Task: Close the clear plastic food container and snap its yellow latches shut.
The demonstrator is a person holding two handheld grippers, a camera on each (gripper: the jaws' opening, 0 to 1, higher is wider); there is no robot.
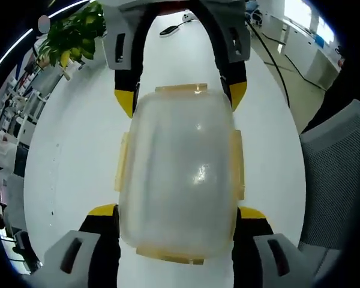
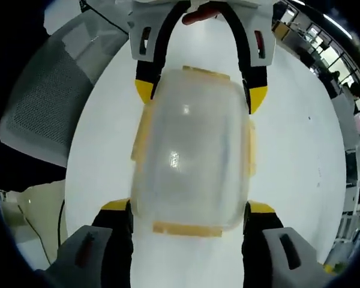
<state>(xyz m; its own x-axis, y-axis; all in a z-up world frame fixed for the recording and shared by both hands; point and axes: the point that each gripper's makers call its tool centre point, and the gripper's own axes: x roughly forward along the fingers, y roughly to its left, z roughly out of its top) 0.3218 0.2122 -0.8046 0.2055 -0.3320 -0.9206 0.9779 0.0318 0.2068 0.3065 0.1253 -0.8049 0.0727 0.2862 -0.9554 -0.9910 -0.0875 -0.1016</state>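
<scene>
The clear plastic food container [image 1: 179,174] is lying lid-on on the white table [image 1: 66,168], being bracketed at opposite ends by both grippers. In the left gripper view, the left gripper [image 1: 177,211] is being held spread, its yellow-tipped jaws flanking the near end of the container; contact with the walls cannot be told. The right gripper [image 1: 181,101] is being seen at the far end, jaws likewise spread either side of it. In the right gripper view the container [image 2: 192,153] is sitting between the right gripper [image 2: 188,207] near and the left gripper [image 2: 201,90] far. Yellow latches [image 1: 120,162] are being seen along all four edges; whether snapped cannot be told. A grey mesh chair [image 2: 48,102] is standing beside the table.
</scene>
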